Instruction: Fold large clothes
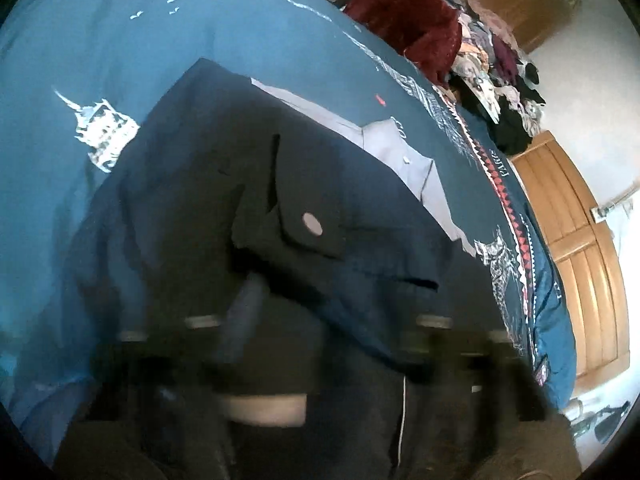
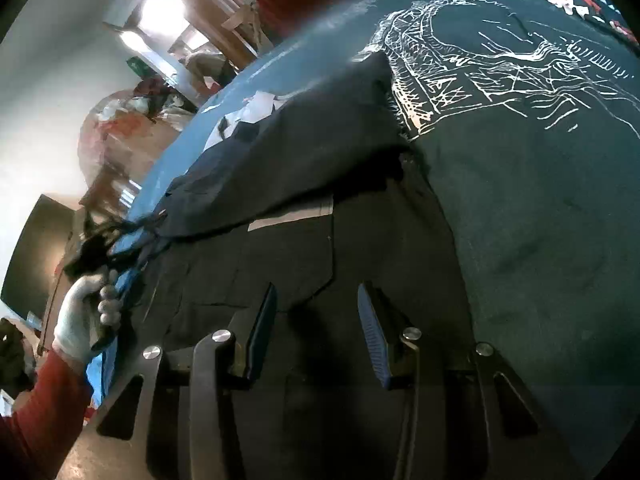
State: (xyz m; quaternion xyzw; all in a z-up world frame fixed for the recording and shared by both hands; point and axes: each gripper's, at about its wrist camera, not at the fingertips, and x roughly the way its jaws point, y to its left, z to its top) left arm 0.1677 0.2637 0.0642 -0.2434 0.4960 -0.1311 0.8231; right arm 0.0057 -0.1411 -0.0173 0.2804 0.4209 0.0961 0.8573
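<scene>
Jacket (image 2: pixel 304 168) lies lengthwise on the bedspread (image 2: pixel 540 208); my right gripper (image 2: pixel 316 324) gapes empty, my left gripper (image 1: pixel 312 332) (blurred) unreadable.

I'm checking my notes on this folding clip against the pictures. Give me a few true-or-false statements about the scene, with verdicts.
1. The right gripper is open, jaws apart over dark cloth. True.
2. The dark garment lies on a plain white sheet. False: it lies on a blue printed bedspread.
3. A round pale snap sits on a pocket flap. True.
4. The gloved hand has a green sleeve. False: the sleeve is red.
5. The clothes pile sits beyond the bed. True.
</scene>
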